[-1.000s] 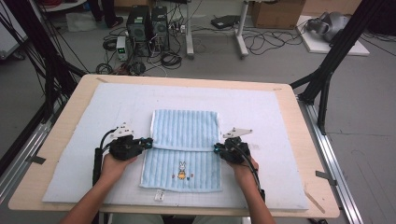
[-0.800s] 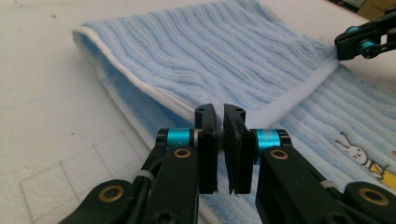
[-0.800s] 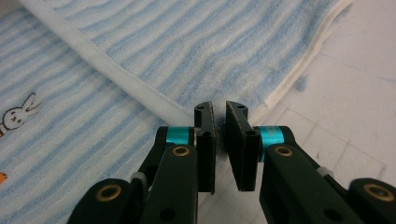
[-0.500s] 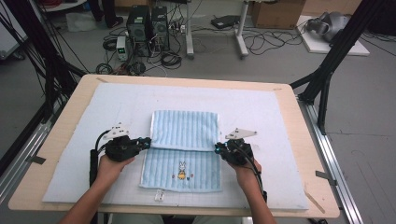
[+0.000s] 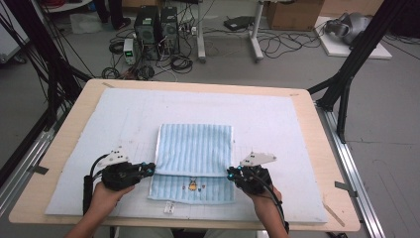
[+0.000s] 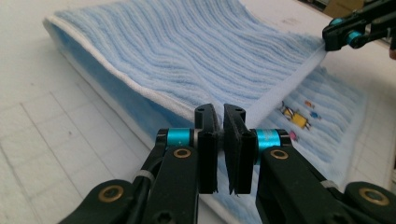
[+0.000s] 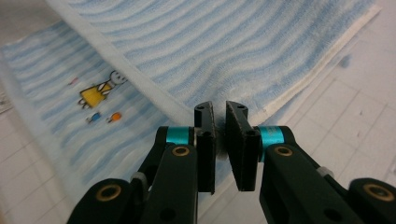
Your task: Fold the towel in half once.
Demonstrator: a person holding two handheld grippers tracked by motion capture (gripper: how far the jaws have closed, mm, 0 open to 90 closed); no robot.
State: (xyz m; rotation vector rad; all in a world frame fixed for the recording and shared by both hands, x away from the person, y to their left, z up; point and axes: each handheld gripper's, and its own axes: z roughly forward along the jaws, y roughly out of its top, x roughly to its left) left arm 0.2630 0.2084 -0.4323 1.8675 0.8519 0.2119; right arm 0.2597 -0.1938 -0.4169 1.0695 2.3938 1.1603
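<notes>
Two corners of the blue striped towel [image 5: 194, 156] are pinched, one in each claw: your left gripper [image 5: 147, 168] is clenched on the left end of the white-hemmed folding edge, and your right gripper [image 5: 232, 174] is clenched on its right end, so neither hand is nearer than the other. The relation that matters now is this: the held hem runs from 9 o'clock to 3 o'clock across the high view, level between your two hands, while the uncovered strip of towel lies toward 6 o'clock from that hem, toward you. I judge the fold wants carrying on toward 6 o'clock until the hem meets the near edge, with both hands kept abreast so the hem stays straight. From the left gripper view the towel [image 6: 187, 56] rises away toward 12 o'clock, and the other claw shows at 2 o'clock on the far end of the hem. The towel lies in the middle of the white mat [image 5: 89, 134] on the wooden table [image 5: 74, 106], folded over most of itself, pale blue with white ribbing, and a small cartoon figure [image 7: 100, 91] is printed on the lower layer near the front.
</notes>
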